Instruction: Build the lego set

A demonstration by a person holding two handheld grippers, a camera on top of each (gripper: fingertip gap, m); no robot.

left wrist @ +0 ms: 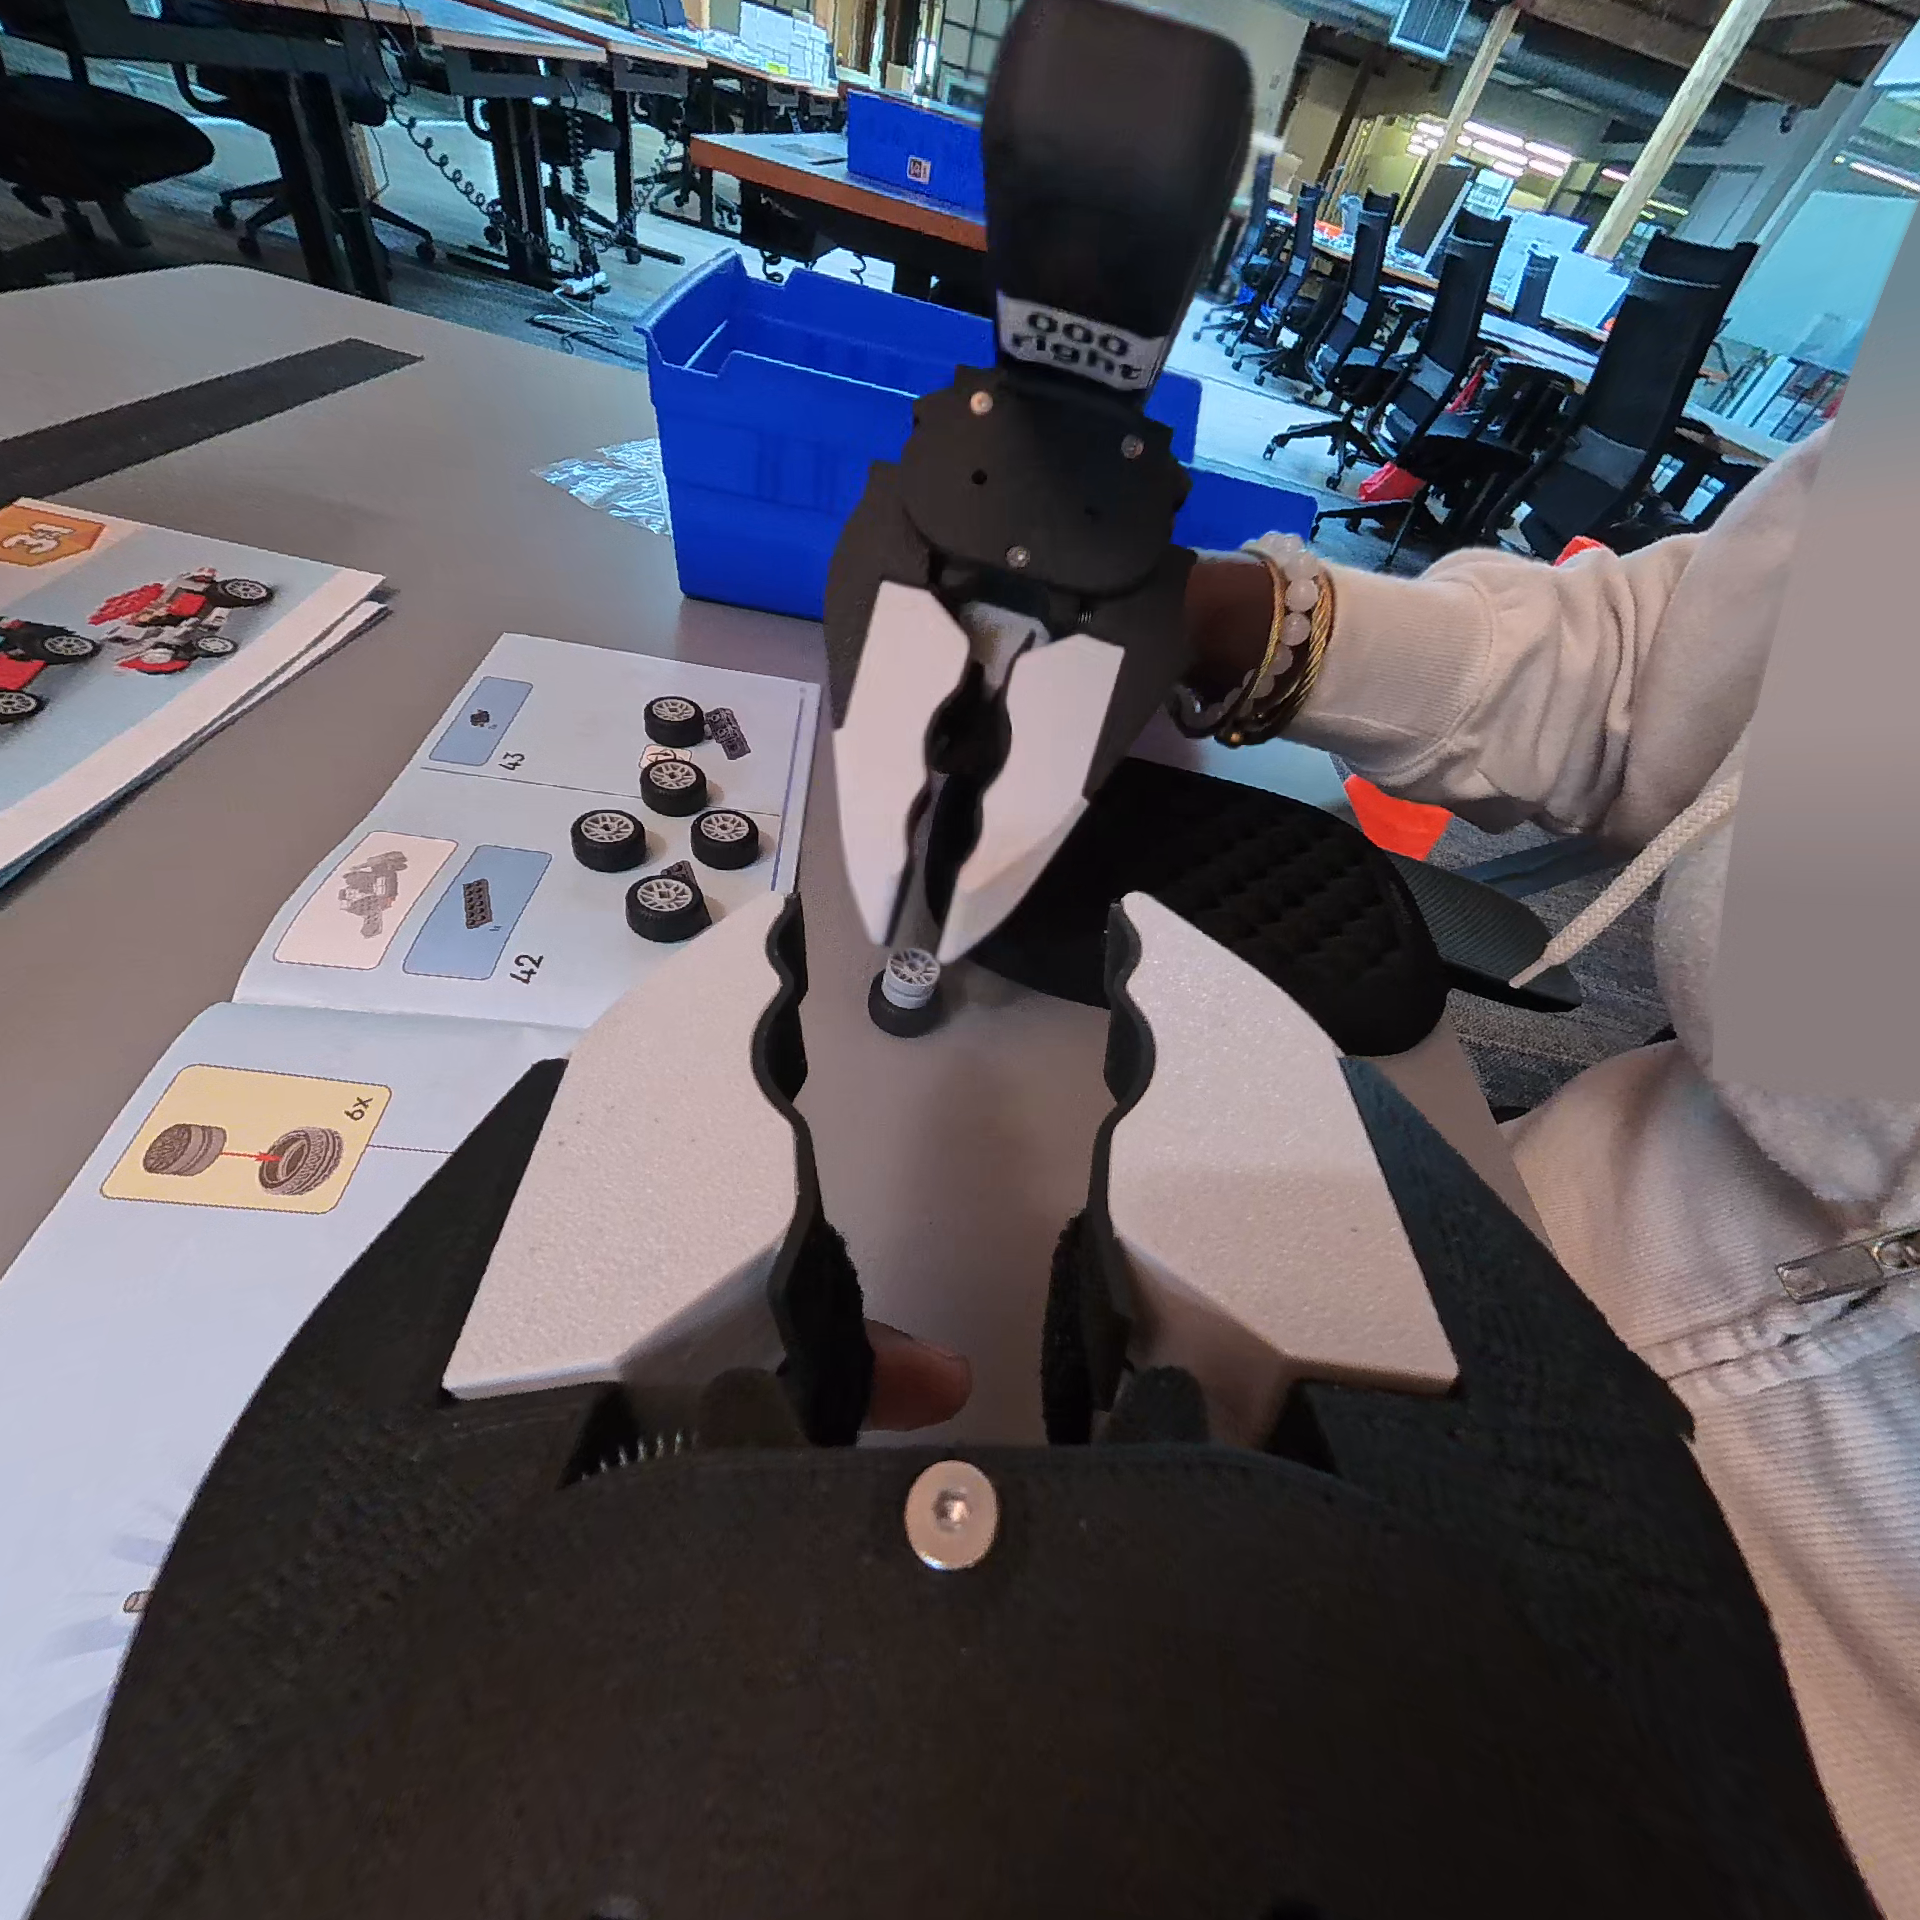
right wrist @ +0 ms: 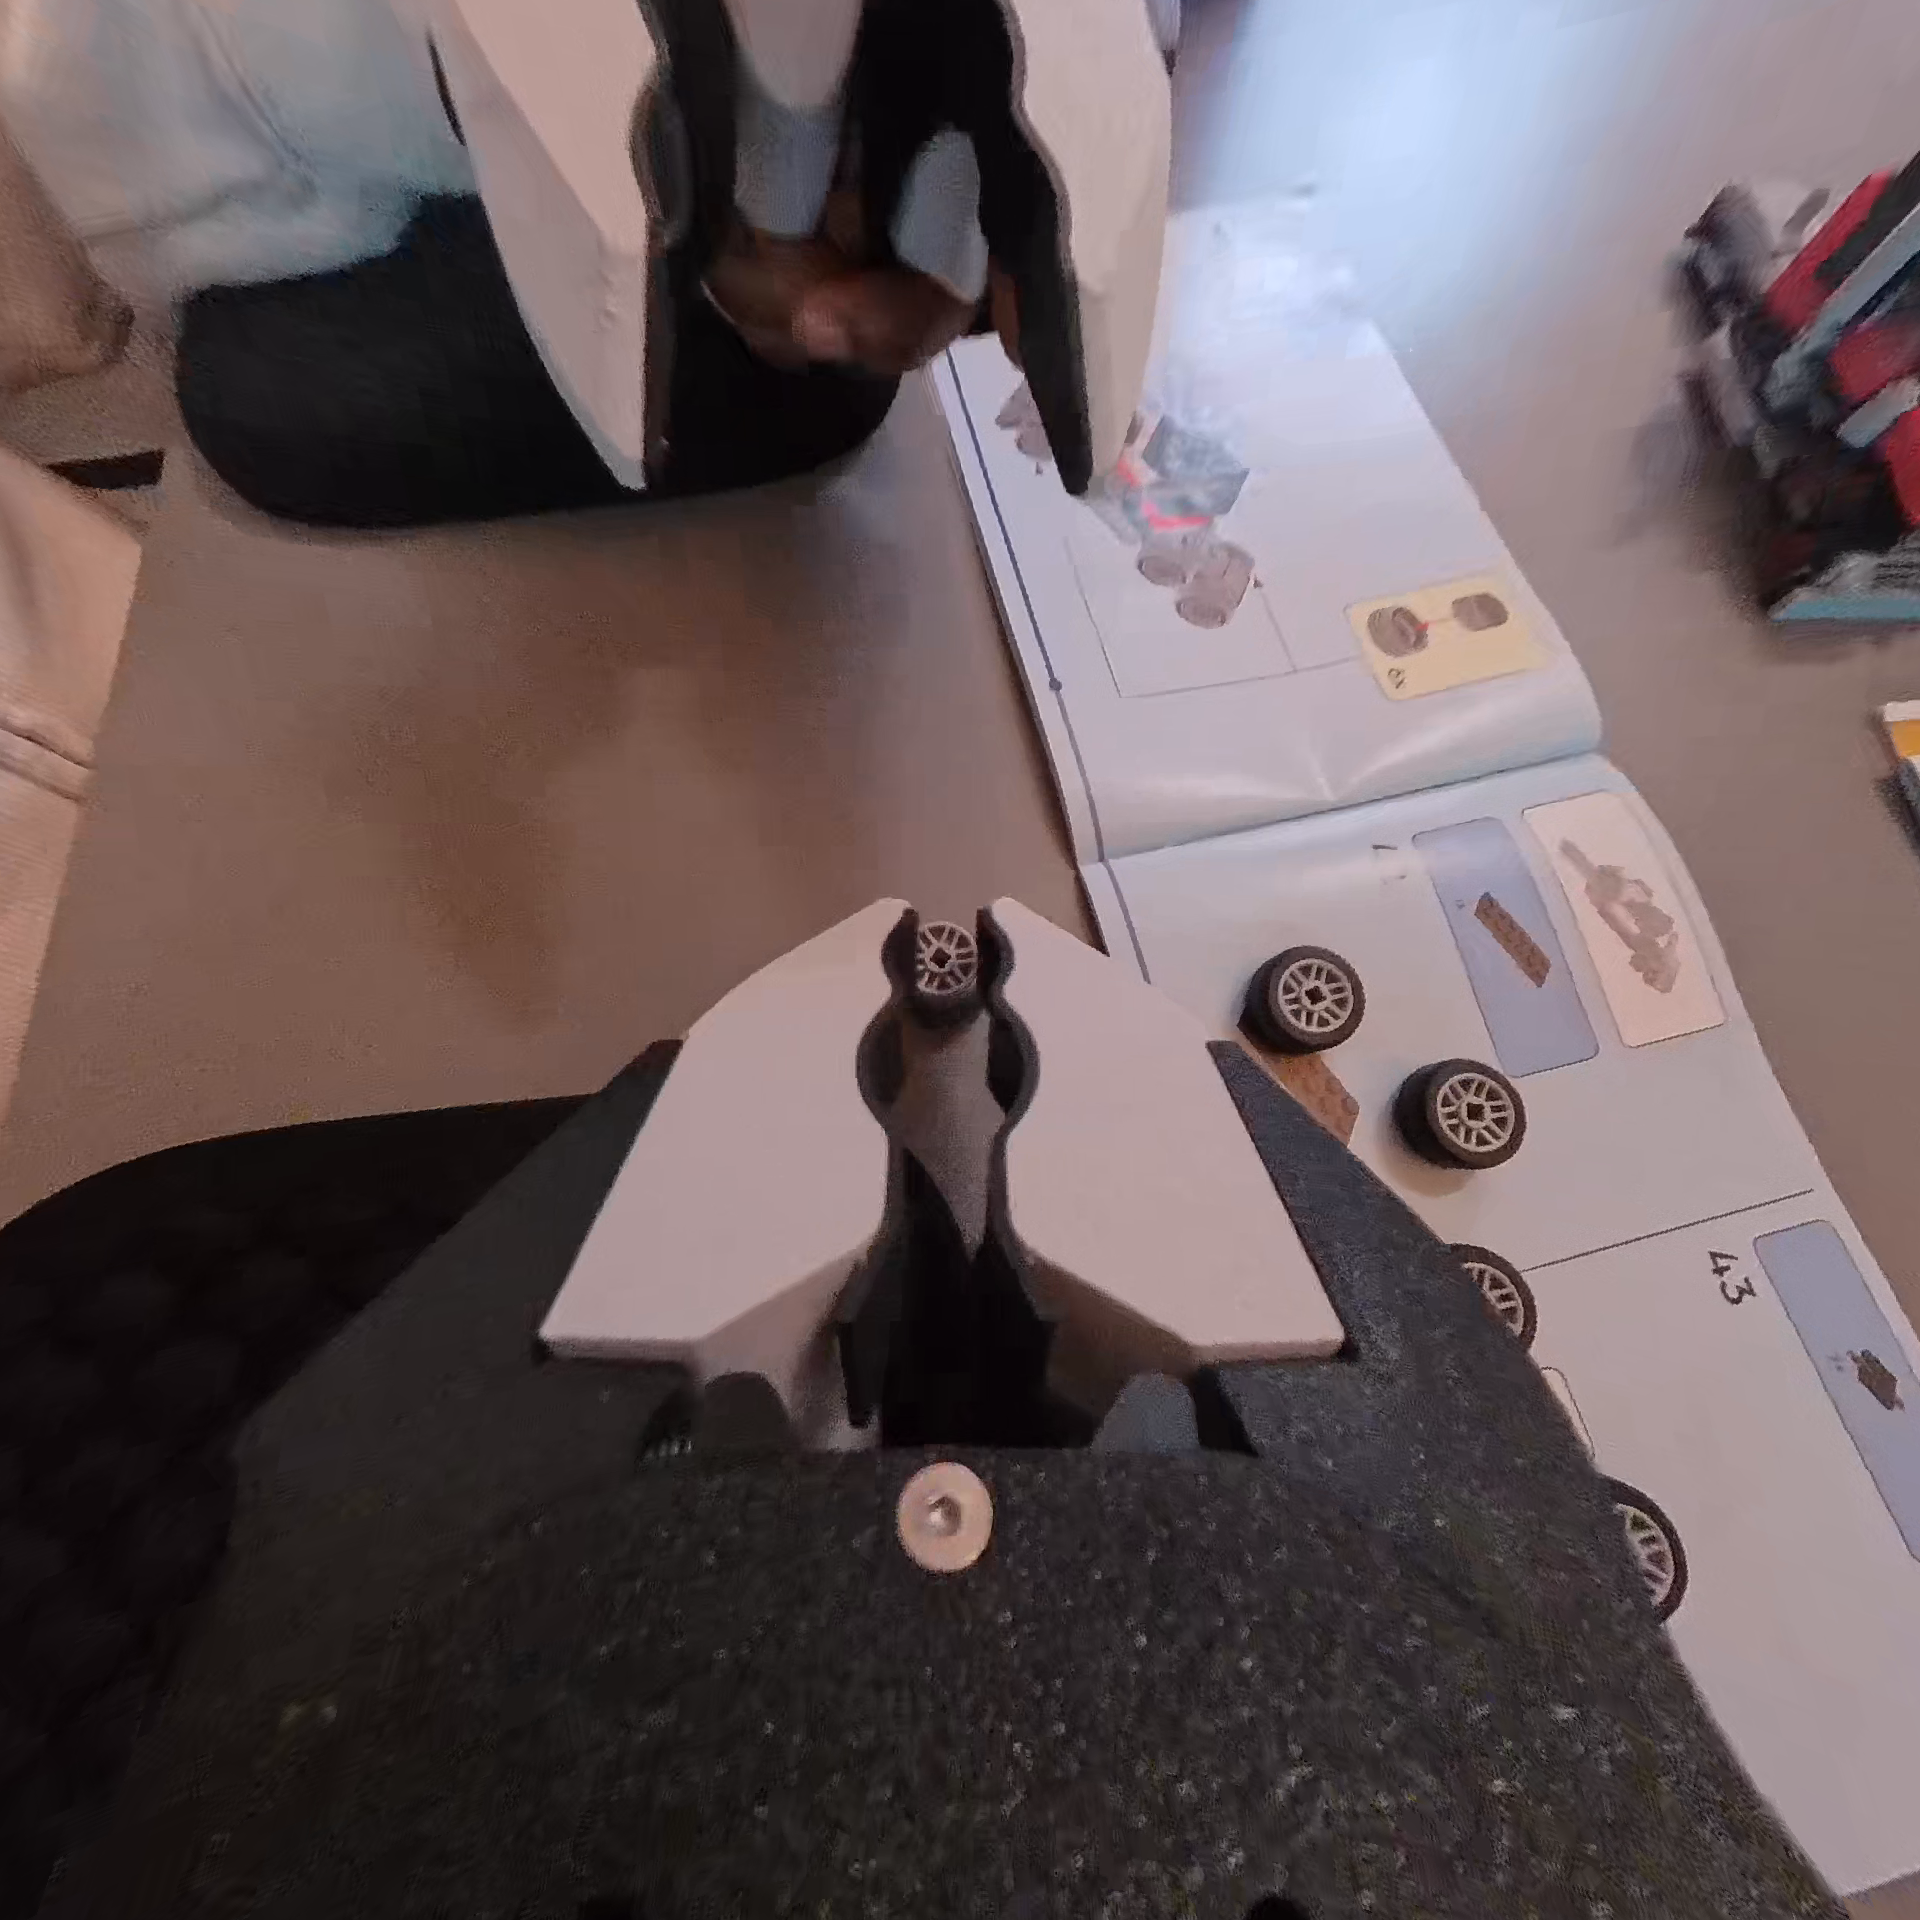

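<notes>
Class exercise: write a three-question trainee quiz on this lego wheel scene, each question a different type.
1. True or false: the left tool is shut on a tyre.
2. How many finished wheels lie on the open booklet?
3. The right tool grips: A) a grey rim B) a red brick C) a page.
Key: 1 false; 2 five; 3 A.

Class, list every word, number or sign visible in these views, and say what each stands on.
Writing is not copied; its bearers are:
White label: handle of right gripper, shut on wheel.
Step numbers: open booklet.
Orange badge: closed booklet.
Sticker: far blue bin, too small to read.
</notes>
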